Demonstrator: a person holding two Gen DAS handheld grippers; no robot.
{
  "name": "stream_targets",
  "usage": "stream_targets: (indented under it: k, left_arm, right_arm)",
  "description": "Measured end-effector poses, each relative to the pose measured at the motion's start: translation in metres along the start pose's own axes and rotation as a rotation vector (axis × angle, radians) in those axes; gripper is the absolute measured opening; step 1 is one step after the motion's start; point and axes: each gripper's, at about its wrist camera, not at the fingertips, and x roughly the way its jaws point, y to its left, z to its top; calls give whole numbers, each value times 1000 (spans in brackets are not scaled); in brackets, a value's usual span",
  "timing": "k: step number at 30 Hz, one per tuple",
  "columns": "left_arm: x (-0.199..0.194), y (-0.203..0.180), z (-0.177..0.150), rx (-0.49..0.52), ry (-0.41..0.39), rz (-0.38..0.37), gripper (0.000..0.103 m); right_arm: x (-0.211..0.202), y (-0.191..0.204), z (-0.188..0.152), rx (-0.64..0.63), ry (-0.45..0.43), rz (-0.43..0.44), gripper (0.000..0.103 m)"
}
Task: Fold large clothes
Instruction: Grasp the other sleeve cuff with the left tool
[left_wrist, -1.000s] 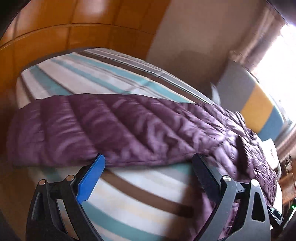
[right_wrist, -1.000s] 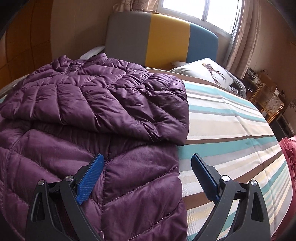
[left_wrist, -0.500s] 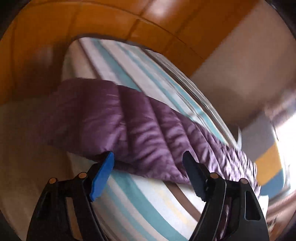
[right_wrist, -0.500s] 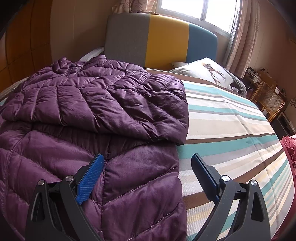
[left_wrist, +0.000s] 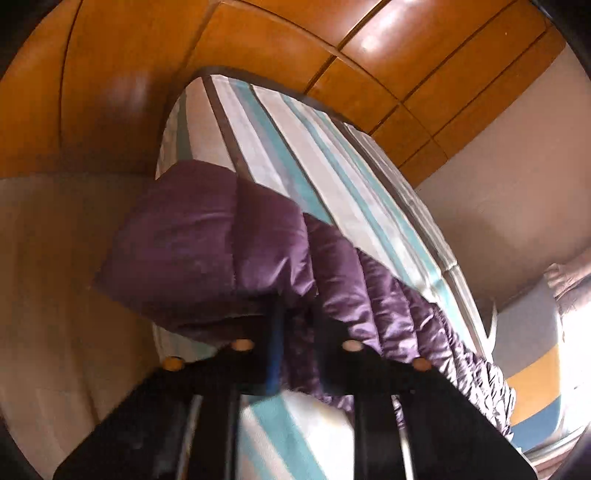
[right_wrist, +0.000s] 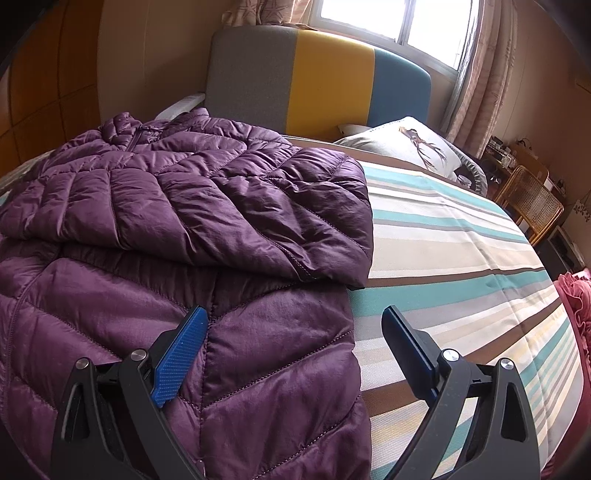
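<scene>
So the count: one purple puffer jacket (right_wrist: 177, 229) spread on one striped bed (right_wrist: 461, 258). Two grippers in play, the left gripper (left_wrist: 295, 332) and the right gripper (right_wrist: 291, 332), two fingers each. One pillow (right_wrist: 402, 146) sits at the bed's head end, one three-coloured headboard (right_wrist: 317, 77) behind it, and one wicker chair (right_wrist: 532, 203) just off the bed's far side.

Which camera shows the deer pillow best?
The right wrist view: the pillow lies in plain sight by the striped headboard. The left wrist view shows no pillow, only the purple jacket and bed.
</scene>
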Motion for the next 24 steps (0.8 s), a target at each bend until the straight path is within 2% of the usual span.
stream_targets:
  k: [2,10,14,16,20,24]
  left_arm:
    - [-2,-9,2,23,-17,0,0]
    - [-31,-92,-14,288,-150,-91,0]
    - [-38,-111,-26,330,-136,-135,0]
    - [-39,-123,-36,382,-115,-160,0]
    - [-49,-147,-59,490,-123,-201,0]
    - [-49,-145,-71,469,-72,-212,0]
  right_arm:
    - [0,0,0,0,0,0,94]
    - [0,0,0,1,0,1,94]
    - [0,0,0,6,-2,3,94]
    - [0,0,0,9,0,7,94]
    - [0,-1,-1,15,-3,10,94]
    - [0,-2,-2,21,0,19,94]
